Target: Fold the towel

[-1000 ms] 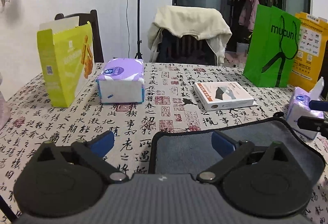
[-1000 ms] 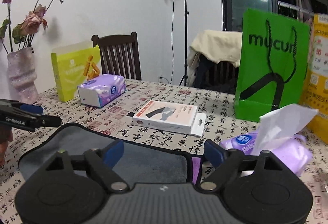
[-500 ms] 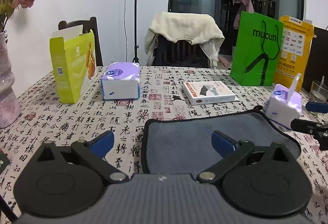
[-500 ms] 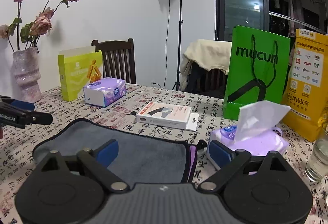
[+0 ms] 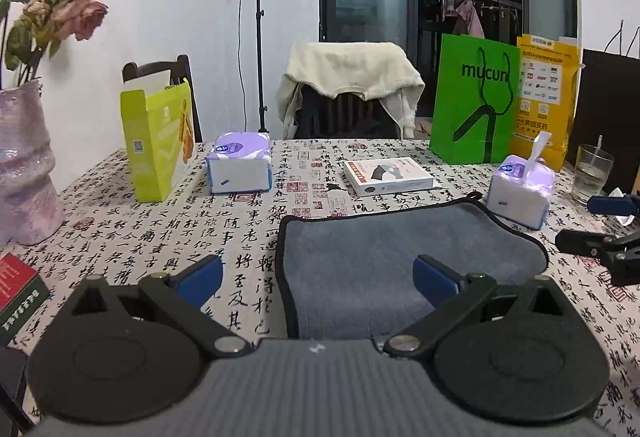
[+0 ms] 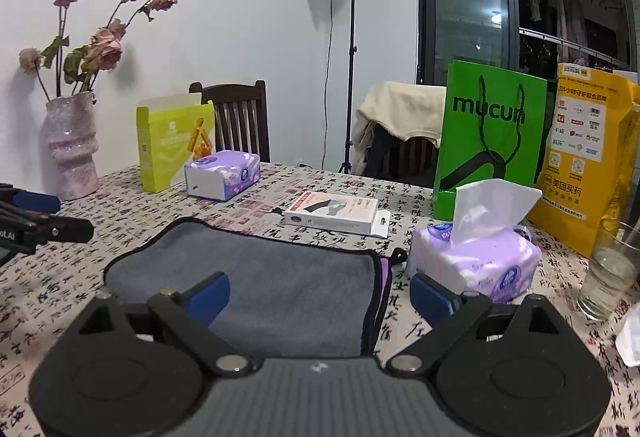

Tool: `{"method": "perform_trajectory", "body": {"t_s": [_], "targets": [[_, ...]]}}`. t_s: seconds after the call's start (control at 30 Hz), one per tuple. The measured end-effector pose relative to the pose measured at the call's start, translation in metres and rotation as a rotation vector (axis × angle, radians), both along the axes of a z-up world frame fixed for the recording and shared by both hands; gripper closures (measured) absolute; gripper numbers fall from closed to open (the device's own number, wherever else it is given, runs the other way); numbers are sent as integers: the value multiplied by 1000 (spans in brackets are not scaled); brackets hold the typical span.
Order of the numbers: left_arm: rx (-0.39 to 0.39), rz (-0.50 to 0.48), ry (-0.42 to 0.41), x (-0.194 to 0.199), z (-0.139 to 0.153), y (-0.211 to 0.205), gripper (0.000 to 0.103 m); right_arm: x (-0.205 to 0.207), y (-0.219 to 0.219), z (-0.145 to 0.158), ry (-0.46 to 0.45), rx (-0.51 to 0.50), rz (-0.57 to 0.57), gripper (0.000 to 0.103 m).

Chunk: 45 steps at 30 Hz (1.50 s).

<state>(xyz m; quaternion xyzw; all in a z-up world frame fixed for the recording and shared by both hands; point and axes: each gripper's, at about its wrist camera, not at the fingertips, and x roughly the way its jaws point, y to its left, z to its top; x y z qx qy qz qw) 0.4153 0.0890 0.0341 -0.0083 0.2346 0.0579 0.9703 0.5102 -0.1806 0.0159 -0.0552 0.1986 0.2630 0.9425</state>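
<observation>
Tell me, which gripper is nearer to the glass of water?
Right. The right gripper has the glass of water close beside it; the left gripper is at the far side of the towel.

Towel's [image 5: 384,257] near edge is hidden behind left hand-held gripper [image 5: 318,275] body in left wrist view, & behind right hand-held gripper [image 6: 320,293] body in right wrist view, so can't tell how front hem lies. Red box [image 5: 18,287] cut off by left pic edge; vase [image 5: 24,165] partly cropped there too. Glass [image 6: 610,269] runs off right edge in right wrist view; small print on yellow bag [image 6: 580,153] too small to read.
</observation>
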Motion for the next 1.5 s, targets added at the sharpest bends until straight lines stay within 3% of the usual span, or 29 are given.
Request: {"method": "perform_trajectory", "body": {"t_s": [0.6, 1.0, 1.5], "targets": [[-5, 38, -58, -90, -1, -11, 0, -86, -13, -9, -32, -3, 3, 0], [4, 66, -72, -150, -4, -42, 0, -137, -33, -18, -32, 29, 13, 0], [27, -1, -122, -217, -7, -57, 0, -225, -44, -27, -42, 56, -29, 0]]}}
